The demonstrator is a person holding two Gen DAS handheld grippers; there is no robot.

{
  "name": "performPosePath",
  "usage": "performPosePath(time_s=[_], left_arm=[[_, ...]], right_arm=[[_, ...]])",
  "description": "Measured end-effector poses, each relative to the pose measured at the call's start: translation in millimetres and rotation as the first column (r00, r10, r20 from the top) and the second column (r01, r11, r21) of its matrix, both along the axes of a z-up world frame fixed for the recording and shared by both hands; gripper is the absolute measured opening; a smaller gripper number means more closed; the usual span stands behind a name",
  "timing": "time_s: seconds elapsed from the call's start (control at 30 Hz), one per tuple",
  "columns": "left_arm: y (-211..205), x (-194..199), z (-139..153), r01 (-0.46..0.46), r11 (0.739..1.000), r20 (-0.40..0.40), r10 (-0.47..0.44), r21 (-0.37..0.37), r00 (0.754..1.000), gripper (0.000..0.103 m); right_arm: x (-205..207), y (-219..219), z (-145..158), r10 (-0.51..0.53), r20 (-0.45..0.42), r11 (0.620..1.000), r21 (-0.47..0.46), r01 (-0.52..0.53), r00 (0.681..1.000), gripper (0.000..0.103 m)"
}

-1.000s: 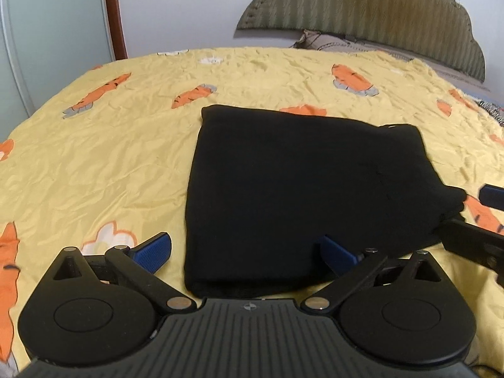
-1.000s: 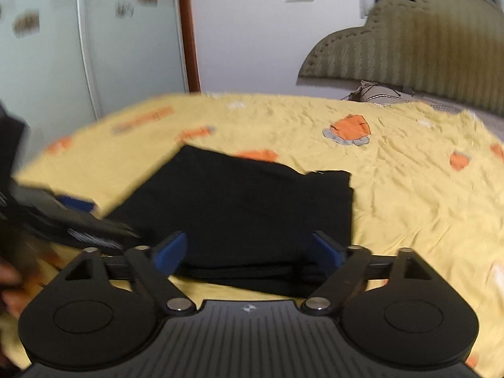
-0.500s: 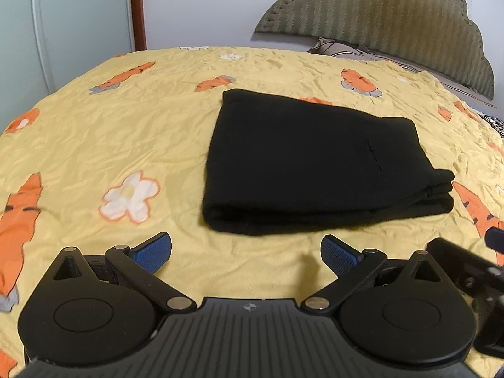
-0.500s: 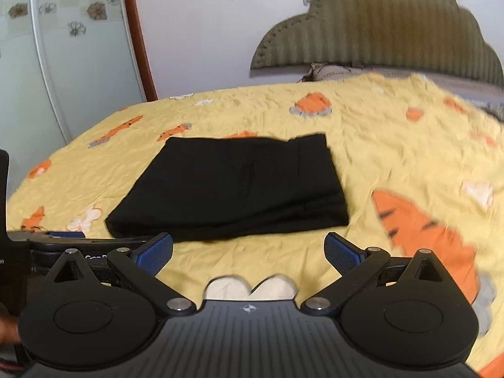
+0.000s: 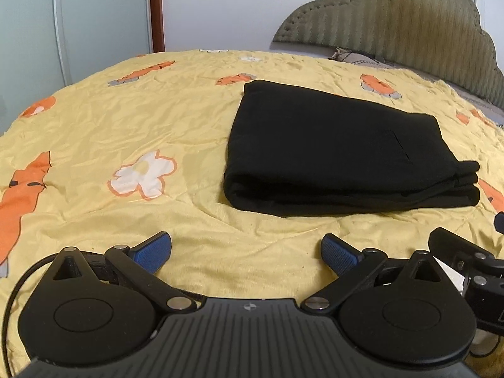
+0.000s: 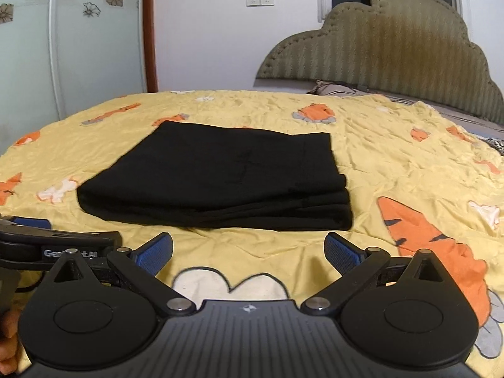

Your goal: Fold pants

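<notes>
Lying folded in a flat stack, the black pants (image 5: 340, 154) rest on the yellow bedspread (image 5: 126, 126) of the bed, in front of both your grippers and touching neither of them. Your left gripper (image 5: 247, 253) has its blue fingers (image 5: 151, 252) spread wide apart with nothing between them, and your right gripper (image 6: 249, 252) shows the same, its fingers (image 6: 341, 253) open and holding nothing above a white flower print (image 6: 231, 286). Behind the bed you see an olive padded headboard (image 6: 390, 50) against the white wall (image 6: 204, 37).
</notes>
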State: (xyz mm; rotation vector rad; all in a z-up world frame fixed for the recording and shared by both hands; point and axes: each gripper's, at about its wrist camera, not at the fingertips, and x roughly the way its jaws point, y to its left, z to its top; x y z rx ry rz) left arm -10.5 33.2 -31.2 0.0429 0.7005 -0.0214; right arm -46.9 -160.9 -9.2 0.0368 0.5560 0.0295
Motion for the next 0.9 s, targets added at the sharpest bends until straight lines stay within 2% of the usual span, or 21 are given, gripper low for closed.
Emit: performPosePath(time_s=[0.13, 0.2, 0.27, 0.37, 0.47, 0.53, 0.7, 0.8, 0.87, 0.9], left_arm=[[0.3, -5.0, 9.1, 0.019, 1.0, -0.021, -0.019, 0.018, 1.0, 0.102], [2.6, -9.1, 13.4, 0.014, 1.0, -0.022, -0.014, 0.013, 1.0, 0.102], [4.7, -12.9, 15.1, 0.009, 1.0, -0.018, -0.009, 0.006, 1.0, 0.102], [5.8, -14.3, 14.0, 0.014, 1.0, -0.036, -0.014, 0.005, 0.999, 0.102], [7.7, -14.5, 12.8, 0.01, 1.0, -0.039, -0.01, 0.005, 0.999, 0.102], [8.7, -13.7, 12.4, 0.004, 1.0, -0.037, -0.004, 0.007, 0.999, 0.102], [10.8, -9.2, 10.4, -0.006, 1.0, -0.021, 0.005, -0.01, 1.0, 0.102], [9.2, -6.1, 4.7, -0.014, 1.0, 0.012, 0.014, 0.014, 1.0, 0.103], [8.0, -4.5, -0.4, -0.006, 0.999, 0.021, 0.005, 0.033, 1.0, 0.103], [7.8, -5.1, -2.7, 0.001, 0.999, 0.032, -0.002, 0.035, 1.0, 0.103]], right_arm=[[-12.5, -2.9, 19.2, -0.01, -0.033, 0.999, 0.041, 0.012, 0.999, 0.103], [-23.4, -4.0, 35.5, -0.013, -0.002, 0.998, 0.067, 0.013, 1.0, 0.103], [-30.9, -1.9, 44.3, -0.032, 0.027, 0.998, 0.051, 0.031, 0.999, 0.103], [-29.6, 3.3, 36.3, -0.054, -0.002, 0.998, 0.019, 0.054, 0.999, 0.103], [-21.7, 4.6, 19.6, -0.03, -0.093, 0.998, 0.045, 0.034, 0.995, 0.103], [-20.2, 5.0, 13.5, -0.023, -0.122, 0.998, 0.06, 0.031, 0.992, 0.103], [-24.8, -2.7, 15.8, -0.023, -0.064, 0.996, 0.084, 0.028, 0.998, 0.103], [-20.2, -2.4, 13.9, -0.014, 0.005, 1.0, 0.017, 0.014, 1.0, 0.103], [-12.9, -3.4, 8.4, -0.041, -0.005, 0.999, -0.026, 0.041, 0.999, 0.103], [-9.9, -5.5, 5.8, -0.049, -0.017, 0.999, -0.018, 0.048, 0.999, 0.103]])
